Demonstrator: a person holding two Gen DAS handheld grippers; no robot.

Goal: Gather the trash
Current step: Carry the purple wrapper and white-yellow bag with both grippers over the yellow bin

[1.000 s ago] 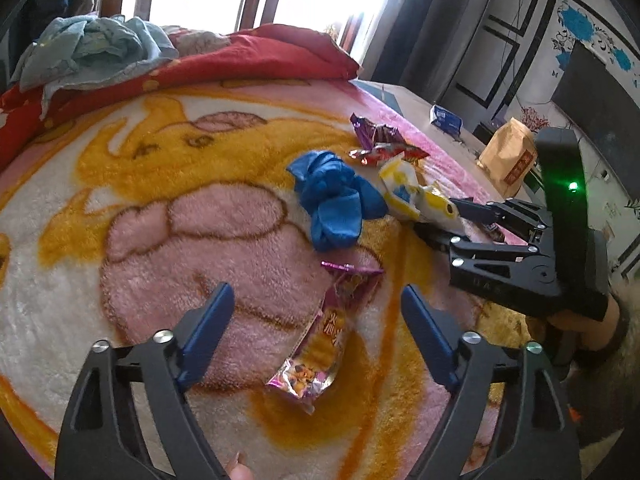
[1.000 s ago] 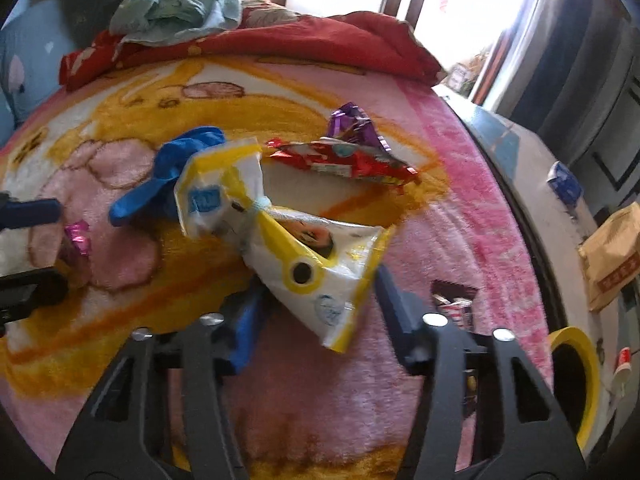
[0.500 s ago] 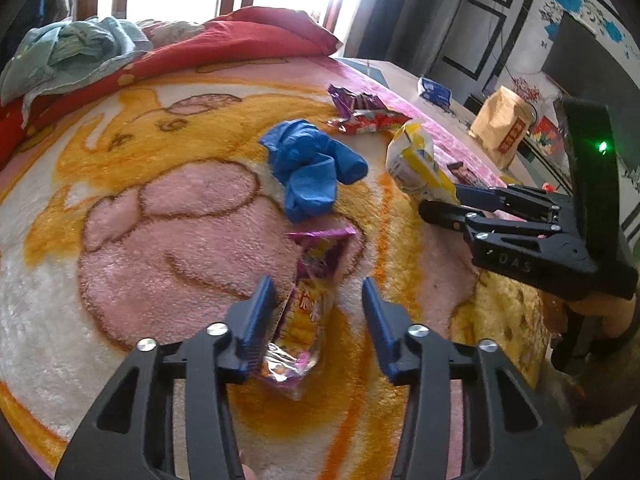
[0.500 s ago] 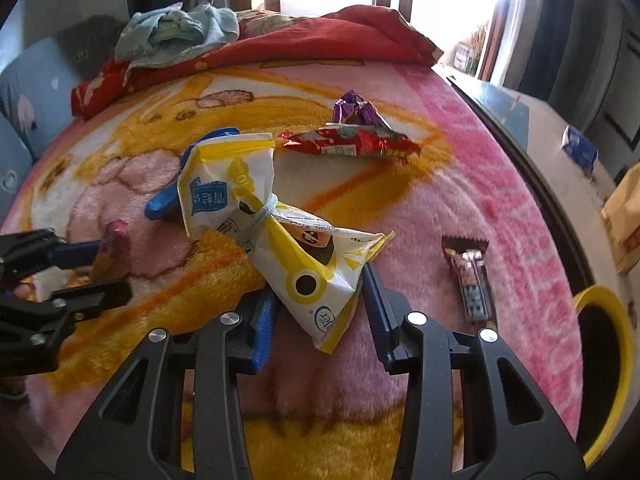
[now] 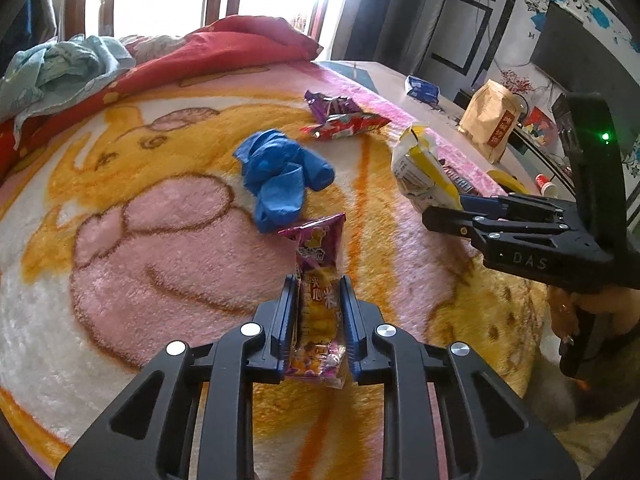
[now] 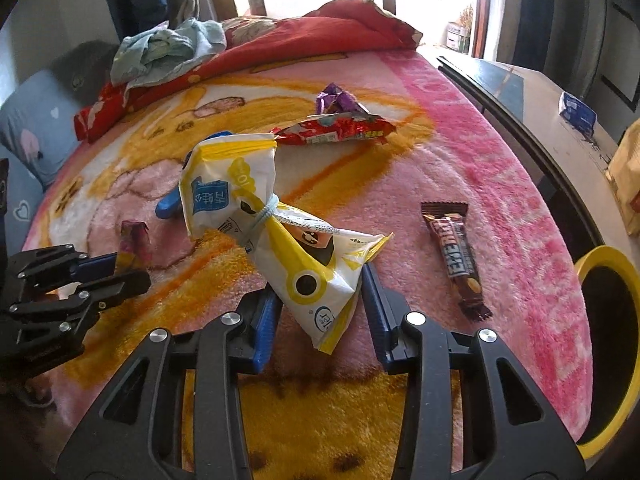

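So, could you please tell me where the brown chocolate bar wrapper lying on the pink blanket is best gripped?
Grip the brown chocolate bar wrapper across its narrow middle, coming from above: it lies flat and long on the pink blanket, apart from other litter, with both long edges exposed.

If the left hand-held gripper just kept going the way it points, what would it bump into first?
The left hand-held gripper already grips the purple snack packet. Straight ahead past it, probably the blue glove on the blanket, though depth is hard to judge.
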